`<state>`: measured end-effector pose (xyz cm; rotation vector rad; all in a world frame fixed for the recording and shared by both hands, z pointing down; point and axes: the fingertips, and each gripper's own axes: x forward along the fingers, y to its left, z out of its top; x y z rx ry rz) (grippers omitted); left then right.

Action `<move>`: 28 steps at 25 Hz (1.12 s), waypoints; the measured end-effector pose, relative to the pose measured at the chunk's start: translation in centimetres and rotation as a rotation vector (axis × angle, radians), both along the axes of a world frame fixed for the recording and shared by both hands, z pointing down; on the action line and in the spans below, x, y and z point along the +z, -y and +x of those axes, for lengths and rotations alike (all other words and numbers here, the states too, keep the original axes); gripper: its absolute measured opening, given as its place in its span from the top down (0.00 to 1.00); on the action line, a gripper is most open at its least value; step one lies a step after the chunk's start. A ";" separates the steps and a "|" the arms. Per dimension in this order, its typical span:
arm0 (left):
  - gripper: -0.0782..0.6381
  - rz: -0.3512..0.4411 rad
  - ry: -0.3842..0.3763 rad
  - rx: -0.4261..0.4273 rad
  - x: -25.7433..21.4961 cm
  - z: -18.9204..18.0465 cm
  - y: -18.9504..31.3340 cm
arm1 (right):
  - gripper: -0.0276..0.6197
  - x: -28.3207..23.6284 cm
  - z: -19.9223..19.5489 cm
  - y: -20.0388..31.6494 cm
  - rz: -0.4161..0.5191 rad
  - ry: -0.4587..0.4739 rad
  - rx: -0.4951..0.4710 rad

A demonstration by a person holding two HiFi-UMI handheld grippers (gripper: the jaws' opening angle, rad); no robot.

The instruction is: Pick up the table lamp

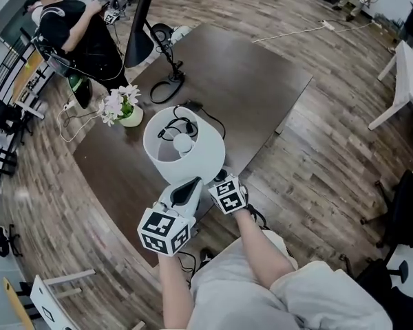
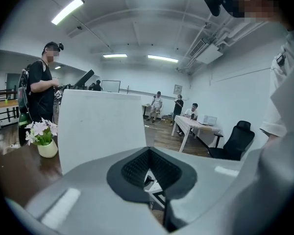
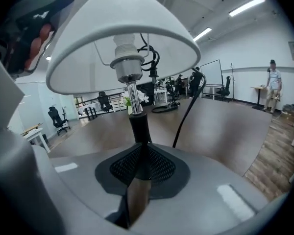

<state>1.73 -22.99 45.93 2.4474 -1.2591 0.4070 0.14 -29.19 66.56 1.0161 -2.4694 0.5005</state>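
Note:
The table lamp has a white round shade (image 1: 184, 146) with a bulb socket and a black cord inside it. It stands over the near edge of the dark wooden table (image 1: 261, 74). My right gripper (image 1: 221, 181) is shut on the lamp's thin stem (image 3: 137, 126), just below the shade (image 3: 122, 33). The stem runs down between the right gripper's (image 3: 139, 168) pads. My left gripper (image 1: 186, 192) is beside the shade's near left side, its jaws shut with nothing between them. In the left gripper view the shade (image 2: 100, 126) fills the left, apart from the left gripper (image 2: 149, 168).
A pot of white flowers (image 1: 127, 112) stands on the table's left side. A black desk lamp (image 1: 141, 33) with a ring base is at the far left. A person in black (image 1: 76, 26) stands beyond it. White tables (image 1: 406, 74) and a black chair (image 1: 406, 212) are on the right.

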 end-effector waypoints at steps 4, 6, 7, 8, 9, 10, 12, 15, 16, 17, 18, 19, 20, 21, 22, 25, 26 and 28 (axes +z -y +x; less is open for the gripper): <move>0.89 0.015 0.006 -0.077 -0.2 -0.3 1.5 | 0.83 0.3 -0.4 0.8 -0.006 -0.006 -0.046; 0.89 0.025 0.023 -0.100 -0.2 -0.2 1.9 | 0.80 0.3 -0.8 1.6 -0.006 -0.002 -0.055; 0.89 0.026 0.030 -0.109 -0.1 -0.1 2.0 | 0.78 0.3 -1.1 1.7 -0.009 -0.003 -0.065; 0.89 0.026 0.031 -0.118 -0.1 -0.1 2.0 | 0.76 0.3 -1.4 1.8 -0.010 -0.006 -0.077; 0.89 0.026 0.030 -0.128 -0.1 -0.1 2.1 | 0.74 0.4 -1.9 1.8 -0.011 -0.008 -0.088; 0.89 0.025 0.029 -0.138 -0.1 -0.1 2.2 | 0.72 0.5 -2.2 1.8 -0.013 -0.008 -0.097; 0.89 0.027 0.041 -0.157 -0.2 -0.2 2.5 | 0.67 0.7 -2.9 1.9 -0.019 -0.005 -0.111; 0.89 0.032 0.075 -0.180 -0.4 -0.5 3.1 | 0.64 1.1 -3.6 2.2 -0.033 -0.008 -0.122; 0.89 0.033 0.077 -0.189 -0.5 -0.7 3.3 | 0.62 1.3 -3.7 2.5 -0.035 -0.011 -0.120; 0.89 0.034 0.075 -0.197 -0.6 -0.8 3.5 | 0.61 1.5 -3.7 2.8 -0.036 -0.014 -0.115; 0.89 0.037 0.074 -0.203 -0.7 -1.0 3.6 | 0.60 1.6 -3.8 3.1 -0.039 -0.015 -0.110; 0.89 0.039 0.074 -0.207 -0.8 -1.0 3.8 | 0.58 1.7 -3.8 3.4 -0.041 -0.013 -0.109; 0.89 0.042 0.076 -0.210 -0.8 -1.1 4.0 | 0.57 1.7 -3.9 3.7 -0.038 -0.008 -0.112; 0.89 0.044 0.080 -0.212 -0.9 -1.1 4.2 | 0.56 1.6 -4.0 4.0 -0.032 -0.002 -0.117; 0.89 0.047 0.088 -0.215 -0.9 -1.1 4.4 | 0.55 1.6 -4.1 4.3 -0.027 0.004 -0.123; 0.89 0.059 0.143 -0.224 -1.2 -1.4 5.0 | 0.54 1.8 -4.9 4.4 -0.027 0.023 -0.154; 0.89 0.065 0.160 -0.228 -1.2 -1.5 5.1 | 0.53 1.8 -5.3 4.3 -0.023 0.027 -0.171; 0.89 0.081 0.167 -0.238 -1.4 -1.7 5.5 | 0.53 1.8 -6.3 4.2 -0.003 0.031 -0.205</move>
